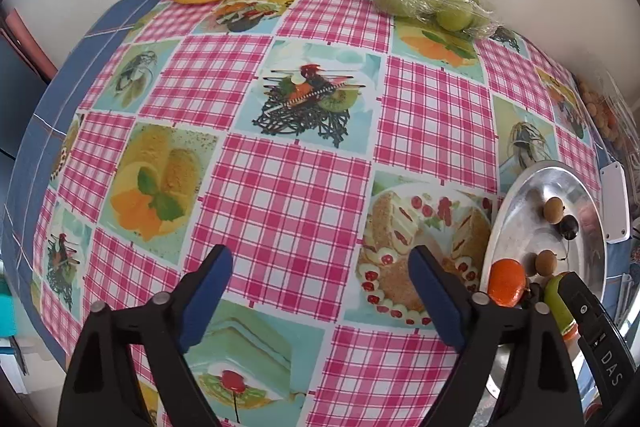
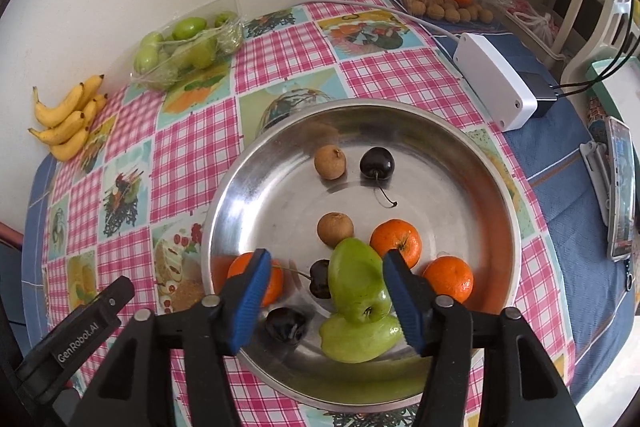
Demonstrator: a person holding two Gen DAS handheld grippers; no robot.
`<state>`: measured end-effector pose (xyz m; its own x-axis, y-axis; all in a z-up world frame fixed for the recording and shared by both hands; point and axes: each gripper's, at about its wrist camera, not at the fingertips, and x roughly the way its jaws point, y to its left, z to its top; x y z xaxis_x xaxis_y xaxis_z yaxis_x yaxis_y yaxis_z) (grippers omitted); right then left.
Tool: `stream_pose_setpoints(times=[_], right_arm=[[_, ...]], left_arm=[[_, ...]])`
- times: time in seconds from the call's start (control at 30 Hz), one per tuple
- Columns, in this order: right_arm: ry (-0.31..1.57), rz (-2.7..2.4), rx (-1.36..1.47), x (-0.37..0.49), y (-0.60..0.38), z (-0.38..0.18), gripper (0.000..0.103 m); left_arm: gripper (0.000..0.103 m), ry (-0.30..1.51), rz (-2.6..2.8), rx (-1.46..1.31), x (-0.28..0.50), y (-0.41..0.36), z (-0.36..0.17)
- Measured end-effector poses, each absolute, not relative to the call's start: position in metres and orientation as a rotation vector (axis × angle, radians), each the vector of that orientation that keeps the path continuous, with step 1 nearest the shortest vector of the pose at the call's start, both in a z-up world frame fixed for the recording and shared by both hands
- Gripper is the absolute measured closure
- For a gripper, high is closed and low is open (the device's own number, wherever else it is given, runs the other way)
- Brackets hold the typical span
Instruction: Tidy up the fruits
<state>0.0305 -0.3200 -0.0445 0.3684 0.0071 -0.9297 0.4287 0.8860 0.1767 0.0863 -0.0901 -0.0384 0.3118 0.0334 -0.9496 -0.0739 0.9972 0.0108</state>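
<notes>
Right tongs [image 2: 324, 301] spread wide, green fruit [image 2: 358, 281] between, touching right pad.

- Left tool [image 1: 320, 291]: jaws spread wide, nothing between the blue pads [image 1: 208, 291]. Hovers above the desk, tilted down and forward.
- Right tool [image 2: 324, 297]: jaws apart, blue pads [image 2: 252, 295] not pressing on anything, right pad just beside a green fruit. Points down at a steep angle.
- Each tool's black body shows at the edge of the other's view; they sit side by side, close together.
</notes>
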Motion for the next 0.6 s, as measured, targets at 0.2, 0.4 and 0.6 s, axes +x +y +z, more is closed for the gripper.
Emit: stream_pose_setpoints(times=[0.2, 0.4, 0.6], right_arm=[[1.169, -0.281, 0.409, 0.031, -0.320, -0.045, 0.022], [1.158, -0.275, 0.407, 0.031, -0.320, -0.046, 0.002], [1.143, -0.259, 0.412, 0.031, -0.318, -0.047, 0.000]], left_arm=[[0.007, 1.255, 0.104, -0.029, 0.088, -0.086, -0.041], [0.007, 1.270, 0.149, -0.044, 0.090, -0.077, -0.046], [0.007, 1.261, 0.156, -0.034, 0.088, -0.076, -0.045]])
